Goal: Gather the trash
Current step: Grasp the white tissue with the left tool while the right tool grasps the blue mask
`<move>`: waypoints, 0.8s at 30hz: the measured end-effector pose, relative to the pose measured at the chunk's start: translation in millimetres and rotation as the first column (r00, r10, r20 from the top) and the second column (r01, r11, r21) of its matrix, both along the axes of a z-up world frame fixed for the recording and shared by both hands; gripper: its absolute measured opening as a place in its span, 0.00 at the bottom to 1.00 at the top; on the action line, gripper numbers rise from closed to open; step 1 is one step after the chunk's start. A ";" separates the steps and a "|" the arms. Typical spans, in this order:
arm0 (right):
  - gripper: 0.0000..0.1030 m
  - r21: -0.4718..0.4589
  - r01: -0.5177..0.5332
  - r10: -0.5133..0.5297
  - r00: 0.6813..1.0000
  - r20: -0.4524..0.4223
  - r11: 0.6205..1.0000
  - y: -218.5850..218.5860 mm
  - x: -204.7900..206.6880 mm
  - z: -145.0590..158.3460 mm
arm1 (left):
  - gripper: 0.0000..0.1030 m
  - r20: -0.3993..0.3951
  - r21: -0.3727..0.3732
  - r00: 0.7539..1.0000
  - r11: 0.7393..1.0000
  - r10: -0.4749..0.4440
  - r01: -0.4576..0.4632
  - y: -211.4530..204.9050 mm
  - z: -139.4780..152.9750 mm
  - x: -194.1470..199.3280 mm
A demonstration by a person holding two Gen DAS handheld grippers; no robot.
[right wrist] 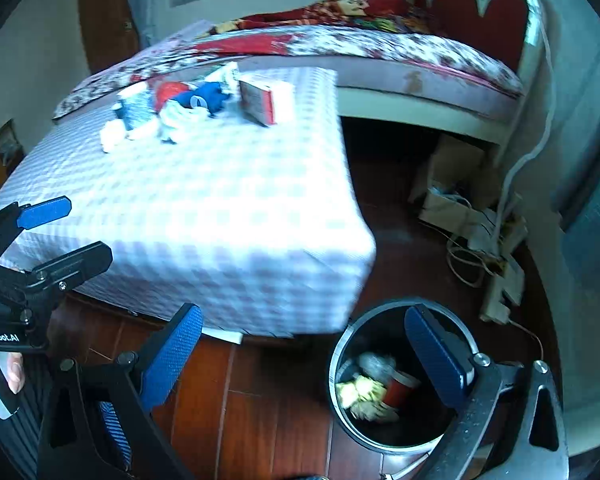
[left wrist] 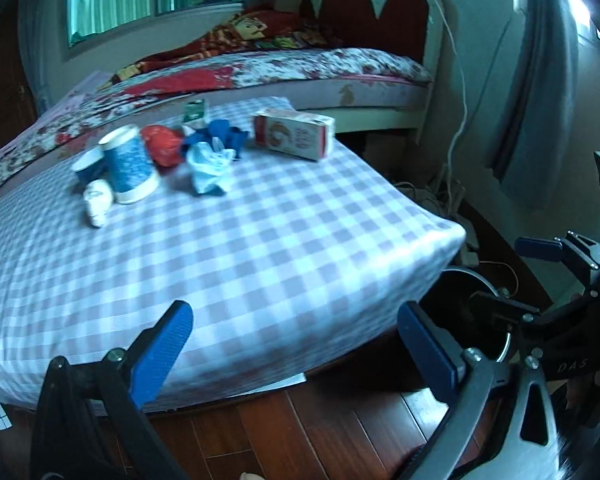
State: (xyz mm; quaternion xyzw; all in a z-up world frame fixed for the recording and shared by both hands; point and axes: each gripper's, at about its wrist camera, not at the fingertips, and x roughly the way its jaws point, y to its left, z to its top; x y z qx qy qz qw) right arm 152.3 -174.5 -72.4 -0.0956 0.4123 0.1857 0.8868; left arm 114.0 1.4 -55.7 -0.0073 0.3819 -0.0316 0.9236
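Trash lies at the far side of the checked table (left wrist: 260,240): a blue paper cup (left wrist: 130,164), a white paper wad (left wrist: 98,202), a red wad (left wrist: 164,144), a pale blue mask (left wrist: 210,168), a dark blue crumple (left wrist: 220,136) and a carton (left wrist: 296,132). My left gripper (left wrist: 296,348) is open and empty, low at the table's near edge. My right gripper (right wrist: 304,356) is open and empty, hovering over the black bin (right wrist: 340,344) on the floor. Inside the bin are a red cup (right wrist: 398,390) and yellow scraps (right wrist: 360,394). Each gripper shows in the other's view: right gripper (left wrist: 500,276), left gripper (right wrist: 64,236).
A bed with a floral sheet (left wrist: 300,68) and a red headboard (left wrist: 376,12) runs behind the table. Cables and a power strip (right wrist: 500,284) lie on the wood floor (right wrist: 260,400) to the right of the bin. A cardboard box (right wrist: 456,168) sits under the bed. A hand (right wrist: 14,372) holds the left gripper's handle.
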 end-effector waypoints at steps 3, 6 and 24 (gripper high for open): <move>0.99 -0.006 -0.040 0.040 0.999 0.011 0.999 22.9 0.7 3.9 | 0.99 0.010 -0.003 0.999 0.999 0.044 -0.044 22.0 2.6 -5.5; 0.99 -0.007 -0.067 0.067 0.998 0.017 0.998 42.1 0.2 7.6 | 0.99 0.013 -0.001 0.997 0.997 0.077 -0.077 38.9 3.2 -11.4; 0.99 -0.035 -0.171 0.172 0.985 0.026 0.985 143.1 25.4 9.9 | 0.98 -0.001 -0.002 0.962 0.962 0.273 -0.273 147.8 -9.1 -13.9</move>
